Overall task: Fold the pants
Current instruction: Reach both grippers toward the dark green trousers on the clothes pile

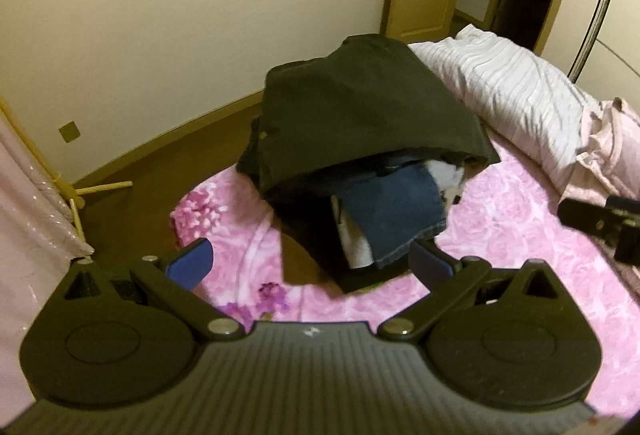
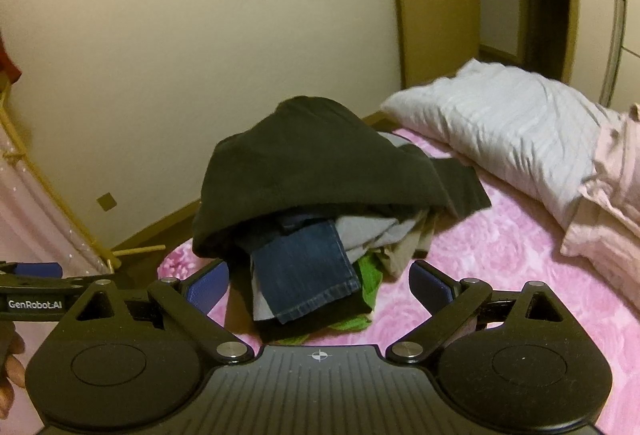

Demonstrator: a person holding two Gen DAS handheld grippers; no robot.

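A: Where are the pants?
B: In one heap on the bed [image 2: 500,255]. Black pants [image 1: 360,107] drape over the top, and blue jeans [image 2: 308,267] stick out from beneath, their hem pointing toward the cameras.

A: How many garments are there in all?
B: Hard to count. The right view shows a grey piece [image 2: 372,231], a green one [image 2: 368,275] and a beige one under the black, but their shapes are buried.

A: And the grippers?
B: Two. The left gripper [image 1: 312,263] and the right gripper [image 2: 320,283] both have their fingers spread wide, holding nothing, just short of the heap. Part of a hand [image 2: 12,367] is cut off at the right view's left edge.

A: Any open room?
B: Pink flowered cover lies bare in front and to the right of the heap. A striped pillow [image 1: 512,87] lies beyond it, a pink pillow [image 2: 608,203] beside that. The heap sits near the bed's left edge, with brown floor [image 1: 160,171] beyond.
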